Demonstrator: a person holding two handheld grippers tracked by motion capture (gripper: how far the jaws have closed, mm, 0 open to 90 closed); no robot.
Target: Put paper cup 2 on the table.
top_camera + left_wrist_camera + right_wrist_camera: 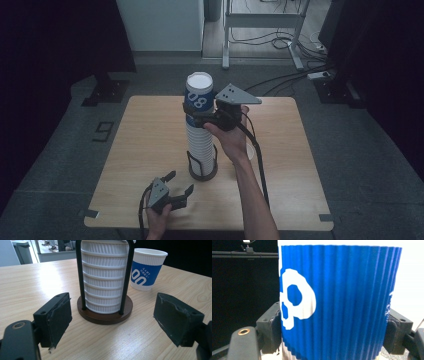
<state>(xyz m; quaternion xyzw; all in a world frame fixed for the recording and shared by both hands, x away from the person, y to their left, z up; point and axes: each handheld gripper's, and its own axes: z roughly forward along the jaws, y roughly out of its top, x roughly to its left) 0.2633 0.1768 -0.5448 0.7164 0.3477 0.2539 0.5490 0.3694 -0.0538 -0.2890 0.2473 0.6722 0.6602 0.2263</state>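
Right hand-held gripper [332,340], clamped on top cup [199,92], may drag nested cups (tight stack [201,145]) upward, toppling holder [202,172].

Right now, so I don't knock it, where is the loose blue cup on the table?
In the left gripper view the loose blue cup stands upright on the table, just right of and behind the cup holder's round base.

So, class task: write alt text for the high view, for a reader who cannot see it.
The right gripper clamps the top blue-and-white cup of a tall cup stack in a black holder on a wooden table. The left gripper rests open near the table's front edge.
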